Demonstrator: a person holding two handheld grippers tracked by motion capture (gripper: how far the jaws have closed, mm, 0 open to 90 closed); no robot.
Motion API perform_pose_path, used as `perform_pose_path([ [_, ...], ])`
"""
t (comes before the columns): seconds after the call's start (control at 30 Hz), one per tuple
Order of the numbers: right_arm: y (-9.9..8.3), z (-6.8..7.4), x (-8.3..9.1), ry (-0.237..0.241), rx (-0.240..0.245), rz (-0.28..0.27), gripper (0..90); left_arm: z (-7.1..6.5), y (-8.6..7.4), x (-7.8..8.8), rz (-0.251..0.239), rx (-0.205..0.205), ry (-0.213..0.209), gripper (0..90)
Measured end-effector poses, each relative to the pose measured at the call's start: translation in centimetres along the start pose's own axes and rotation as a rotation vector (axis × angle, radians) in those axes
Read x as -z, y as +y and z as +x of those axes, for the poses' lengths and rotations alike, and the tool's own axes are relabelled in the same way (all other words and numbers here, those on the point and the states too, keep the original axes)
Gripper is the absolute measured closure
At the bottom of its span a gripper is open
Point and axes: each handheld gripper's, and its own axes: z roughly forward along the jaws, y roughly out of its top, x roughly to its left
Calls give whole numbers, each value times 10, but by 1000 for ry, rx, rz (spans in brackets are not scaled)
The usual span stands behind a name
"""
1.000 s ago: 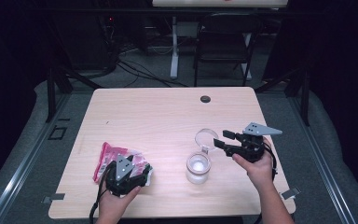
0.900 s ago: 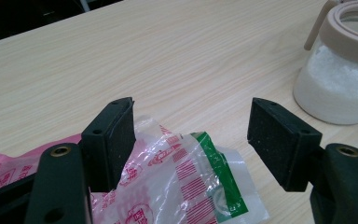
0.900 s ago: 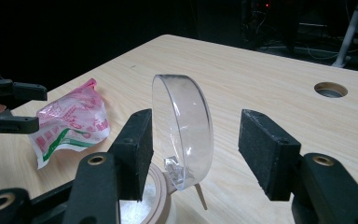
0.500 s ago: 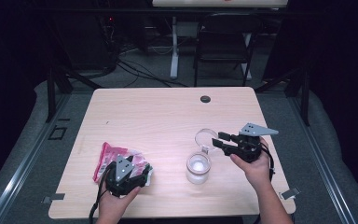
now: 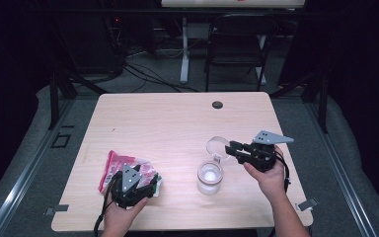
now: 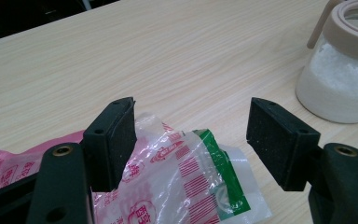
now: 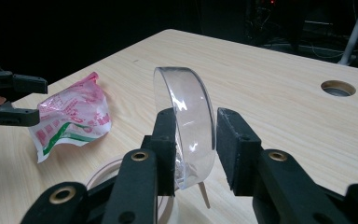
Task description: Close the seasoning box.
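- At the counter's (image 5: 177,118) left front edge, the left hand-held gripper (image 5: 128,183) rests on a pink, white and green plastic packet (image 5: 117,164). Its jaws stand wide apart and released; the left gripper view shows the packet (image 6: 186,177) lying flat beneath and between them, with no pad pressing it.
- Centre-right, a clear jar (image 5: 210,177) holding white granules stands open on the counter; the left gripper view adds its beige rim seal (image 6: 354,28).
- Just behind the jar, the jar's clear hinged lid (image 5: 218,146) stands raised. From the high view the grip is hard to read; the right gripper view shows the lid (image 7: 186,116) upright between the pads.
- The right hand-held gripper (image 5: 233,148) has just been closing; its left pad touches the lid, while contact at the right pad cannot be told.
- A round cable port (image 5: 217,104) sits near the far edge.
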Motion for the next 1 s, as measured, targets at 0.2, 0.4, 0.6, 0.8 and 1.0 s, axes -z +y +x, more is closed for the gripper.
perform_pose_path([
  [0.2,0,1,1,0,8,2,692,0,0,0,5,-3,2,326],
  [0.4,1,4,1,-5,23,7,690,0,0,0,3,0,1,328],
  [0.6,1,5,1,-8,32,9,686,1,0,0,3,0,1,328],
  [0.8,2,9,1,-16,53,13,678,1,0,0,9,-5,0,328],
  [1.0,2,13,2,-16,65,14,666,1,0,0,7,-5,0,329],
])
